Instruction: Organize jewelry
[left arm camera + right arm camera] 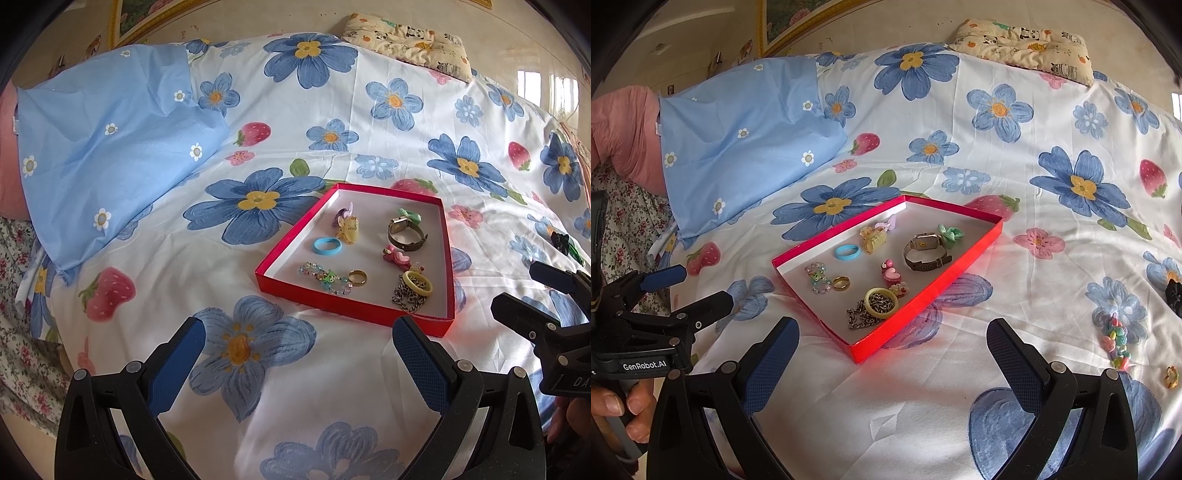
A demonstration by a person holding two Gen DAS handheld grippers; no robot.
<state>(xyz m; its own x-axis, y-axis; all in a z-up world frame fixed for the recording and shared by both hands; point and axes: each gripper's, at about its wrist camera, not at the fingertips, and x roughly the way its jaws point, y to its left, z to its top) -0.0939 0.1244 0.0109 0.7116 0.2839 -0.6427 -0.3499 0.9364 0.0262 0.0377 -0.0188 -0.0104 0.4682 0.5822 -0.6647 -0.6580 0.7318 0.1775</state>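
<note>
A shallow red tray lies on the flowered bedspread. In it are a watch, a blue ring, a gold ring, a yellow bangle on a chain, a beaded bracelet and several hair clips. A colourful bead bracelet, a small yellow clip and a black piece lie loose on the bed, right of the tray. My left gripper hovers open near the tray's front left. My right gripper is open at its front right. Both hold nothing.
A light blue pillow lies at the back left with a pink cloth beside it. A panda-print cushion sits against the far wall. A hand grips the left tool's handle. The bed's left edge drops to a floral sheet.
</note>
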